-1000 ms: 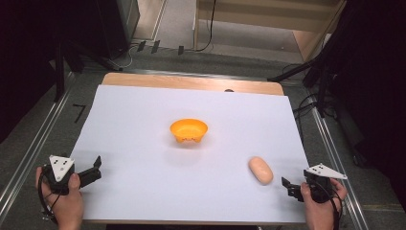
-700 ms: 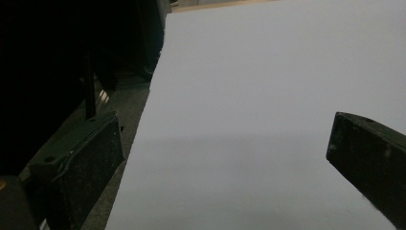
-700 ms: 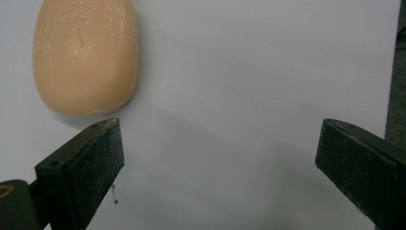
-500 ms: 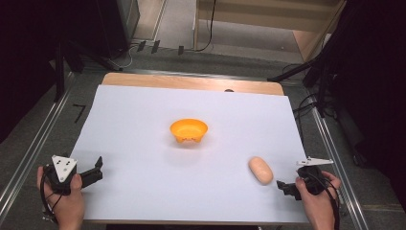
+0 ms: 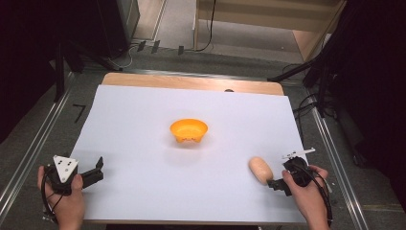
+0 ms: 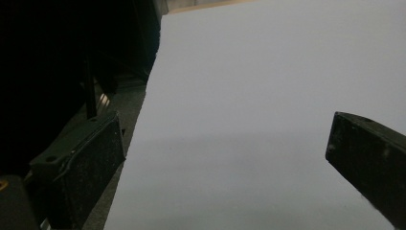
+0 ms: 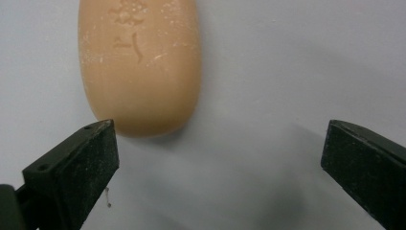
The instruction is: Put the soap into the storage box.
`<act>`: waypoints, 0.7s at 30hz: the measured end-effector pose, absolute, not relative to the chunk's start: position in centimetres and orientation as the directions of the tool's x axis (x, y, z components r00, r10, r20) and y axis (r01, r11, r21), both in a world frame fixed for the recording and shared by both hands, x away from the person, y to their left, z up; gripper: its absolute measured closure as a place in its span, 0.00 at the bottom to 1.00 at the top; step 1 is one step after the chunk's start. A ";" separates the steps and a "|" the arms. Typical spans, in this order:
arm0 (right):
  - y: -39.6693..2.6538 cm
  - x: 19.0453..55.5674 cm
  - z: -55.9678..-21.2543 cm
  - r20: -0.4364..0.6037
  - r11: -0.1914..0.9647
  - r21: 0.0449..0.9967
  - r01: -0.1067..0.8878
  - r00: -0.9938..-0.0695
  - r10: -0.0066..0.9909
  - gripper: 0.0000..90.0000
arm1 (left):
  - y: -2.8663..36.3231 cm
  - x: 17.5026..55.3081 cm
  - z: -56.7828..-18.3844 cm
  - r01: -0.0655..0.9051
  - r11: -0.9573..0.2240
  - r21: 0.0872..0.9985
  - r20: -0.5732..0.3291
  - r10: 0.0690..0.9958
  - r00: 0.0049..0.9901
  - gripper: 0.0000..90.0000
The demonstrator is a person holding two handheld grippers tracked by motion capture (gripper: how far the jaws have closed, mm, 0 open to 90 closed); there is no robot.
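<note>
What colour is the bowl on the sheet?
Orange; the bowl shows best in the high view.

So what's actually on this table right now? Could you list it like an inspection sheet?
Surface: white sheet over a wooden tabletop.
Job's things: tan soap bar lying flat; orange bowl mid-table, apart from it.
Clutter: nothing seen.
Grippers: right tool jaws have just been opening, soap just ahead, not between them; left tool open over bare sheet.
Cables: black loops at both hands.
Surroundings: dark stands, floor cables.
</note>
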State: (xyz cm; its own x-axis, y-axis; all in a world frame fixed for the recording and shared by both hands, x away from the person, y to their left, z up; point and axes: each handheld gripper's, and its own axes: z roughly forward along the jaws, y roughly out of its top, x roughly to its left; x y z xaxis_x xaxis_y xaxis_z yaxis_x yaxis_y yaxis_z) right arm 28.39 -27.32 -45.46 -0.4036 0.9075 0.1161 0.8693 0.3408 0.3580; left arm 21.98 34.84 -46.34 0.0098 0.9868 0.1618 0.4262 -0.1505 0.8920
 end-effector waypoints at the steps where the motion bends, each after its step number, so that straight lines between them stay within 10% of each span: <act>1: -27.1 28.5 -45.5 0.115 0.344 0.354 0.870 -0.405 0.907 0.00 | 34.8 22.0 -46.3 0.423 -0.149 0.894 0.160 0.987 0.009 0.00; 21: -23.2 30.3 -44.5 0.051 0.377 0.324 0.867 -0.414 0.909 0.12 | 34.9 22.0 -46.3 0.425 -0.142 0.894 0.153 0.988 0.009 0.00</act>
